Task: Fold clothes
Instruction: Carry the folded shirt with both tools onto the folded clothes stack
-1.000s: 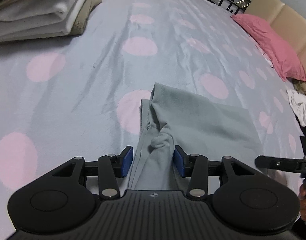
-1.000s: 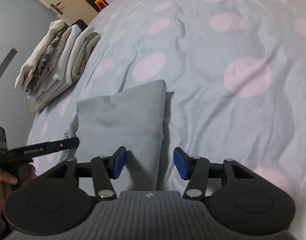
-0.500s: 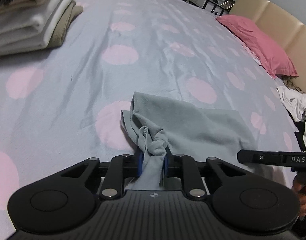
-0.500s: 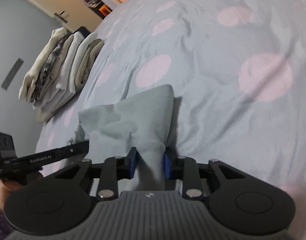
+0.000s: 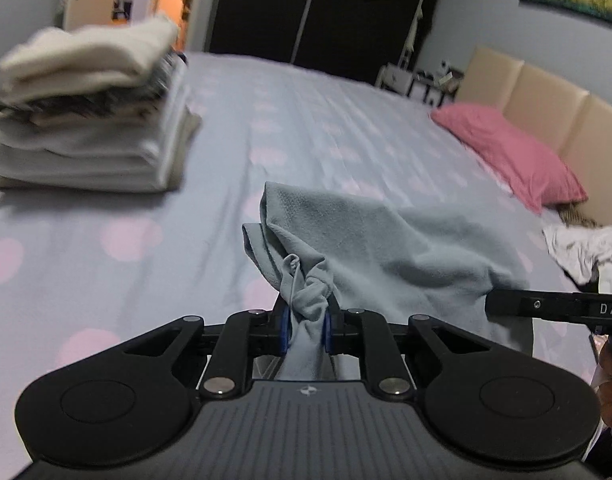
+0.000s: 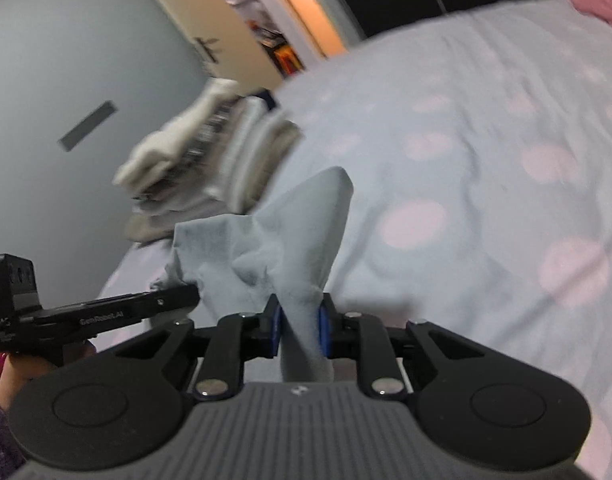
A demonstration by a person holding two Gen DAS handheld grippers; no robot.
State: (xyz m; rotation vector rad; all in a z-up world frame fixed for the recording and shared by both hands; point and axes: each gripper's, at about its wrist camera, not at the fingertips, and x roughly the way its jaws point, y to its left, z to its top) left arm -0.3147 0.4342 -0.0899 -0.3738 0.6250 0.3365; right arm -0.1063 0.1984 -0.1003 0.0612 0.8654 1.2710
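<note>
While both claws are clamped on it, we are judging the folded cloth to be on its way to the pile.
Left claw: we are gripping a bunched corner of the grey cloth (image 5: 370, 236) in the left gripper (image 5: 305, 326), blue pads narrow and pressed on fabric, low centre of the left view.
Right claw: we are pinching another part of the same cloth (image 6: 282, 236) in the right gripper (image 6: 299, 330), jaws narrow on it, low centre of the right view.
Cloth: we are holding it lifted above the spotted bedsheet (image 5: 314, 120), mid-frame in both views, sagging between the two grips.
Pile: we are seeing the stack of folded laundry (image 5: 94, 112) at the upper left of the left view, blurred, well apart from the cloth.
Doing it well: we are advising both grips level and evenly spaced, so the fold does not open.
Risk: we are judging the left bunch to be loose and twisted, likely to slip or unroll if tugged.
Elsewhere: we are noting a pink pillow (image 5: 506, 148) at right and white crumpled clothes (image 5: 586, 250) at the right edge.
</note>
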